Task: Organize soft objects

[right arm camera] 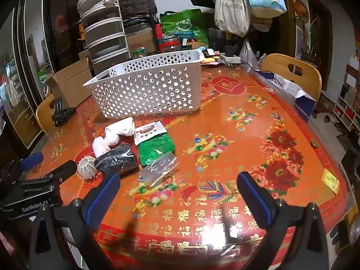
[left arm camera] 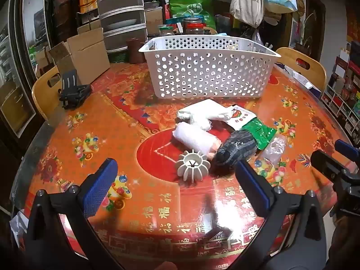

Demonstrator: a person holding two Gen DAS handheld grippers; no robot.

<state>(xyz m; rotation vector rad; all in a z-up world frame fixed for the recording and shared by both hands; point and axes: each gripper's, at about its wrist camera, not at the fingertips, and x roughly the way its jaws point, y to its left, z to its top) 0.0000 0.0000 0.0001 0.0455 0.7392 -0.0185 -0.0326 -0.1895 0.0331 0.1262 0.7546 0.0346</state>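
Observation:
A white perforated basket stands at the back of the red and orange table. In front of it lies a loose pile: a white bundle, a white roll, a black wrapped bundle, a green and white packet and a clear plastic bag. A white ribbed plastic piece sits nearest. My left gripper is open just short of the pile. My right gripper is open, to the pile's right.
Wooden chairs stand at the left and right table edges. A black clamp stand sits left of the basket. Cardboard boxes, stacked trays, jars and hanging bags crowd the back. A blue-edged box lies at the right.

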